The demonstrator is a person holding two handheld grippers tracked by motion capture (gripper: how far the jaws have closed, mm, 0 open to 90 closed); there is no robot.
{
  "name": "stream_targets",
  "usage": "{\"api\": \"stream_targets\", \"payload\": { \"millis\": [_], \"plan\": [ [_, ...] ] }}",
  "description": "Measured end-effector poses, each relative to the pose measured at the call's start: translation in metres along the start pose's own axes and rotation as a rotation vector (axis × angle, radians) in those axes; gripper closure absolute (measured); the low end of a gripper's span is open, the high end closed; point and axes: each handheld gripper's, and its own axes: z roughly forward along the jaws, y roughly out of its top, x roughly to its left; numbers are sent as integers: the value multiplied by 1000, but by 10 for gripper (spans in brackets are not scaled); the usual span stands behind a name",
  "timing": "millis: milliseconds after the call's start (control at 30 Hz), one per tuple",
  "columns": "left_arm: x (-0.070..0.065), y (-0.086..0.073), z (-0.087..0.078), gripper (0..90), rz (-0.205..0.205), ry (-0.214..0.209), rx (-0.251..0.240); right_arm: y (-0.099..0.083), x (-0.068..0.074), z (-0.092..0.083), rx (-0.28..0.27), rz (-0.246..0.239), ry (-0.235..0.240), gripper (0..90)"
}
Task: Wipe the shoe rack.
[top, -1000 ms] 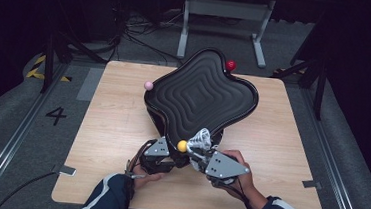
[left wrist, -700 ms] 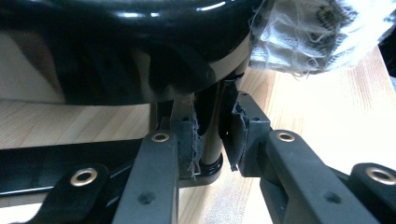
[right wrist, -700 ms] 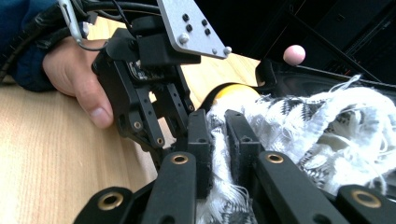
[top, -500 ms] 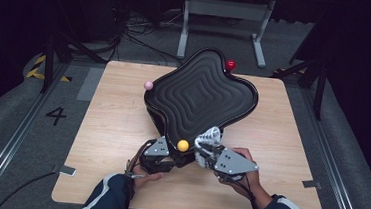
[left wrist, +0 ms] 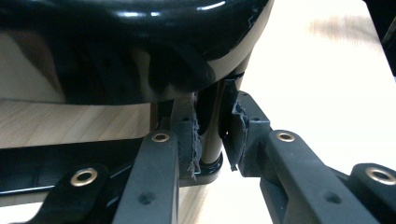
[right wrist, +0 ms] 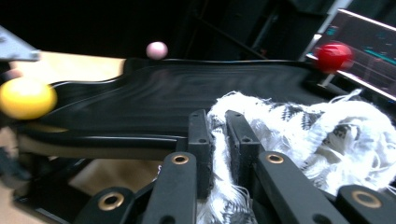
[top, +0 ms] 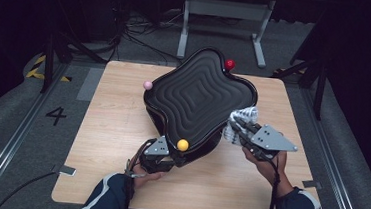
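High view looks down; both tool cameras sit close, sharing the black tray [top: 199, 93].

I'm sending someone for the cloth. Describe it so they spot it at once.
Start at the black wavy tray in the middle of the wooden table. Off the tray's right edge, the right gripper is shut on the cloth. It is the only soft thing there: white, frayed, with dark checks.

Black wavy tray [top: 199, 93] on wooden table [top: 111, 129], right tool [top: 239, 126] clutching white cloth [top: 243, 114]
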Motion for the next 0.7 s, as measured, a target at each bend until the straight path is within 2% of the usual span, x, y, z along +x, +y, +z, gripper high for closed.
{"api": "stream_targets", "payload": {
  "millis": [167, 200, 333, 467, 700],
  "plan": [
    [1, 0, 0, 738, -2, 5, 0, 4, -28, -8, -1, 11, -86, 822],
    [1, 0, 0, 738, -1, 6, 0, 4, -36, -10, 0, 26, -103, 822],
    [1, 0, 0, 738, -2, 8, 4, 6, -47, -10, -1, 40, -125, 822],
    [2, 0, 0, 737, -6, 11, 1, 8, -48, -8, 10, 38, -118, 821],
    [2, 1, 1, 738, -5, 24, 4, 13, -35, 3, 20, 7, -79, 820]
  ]
}}
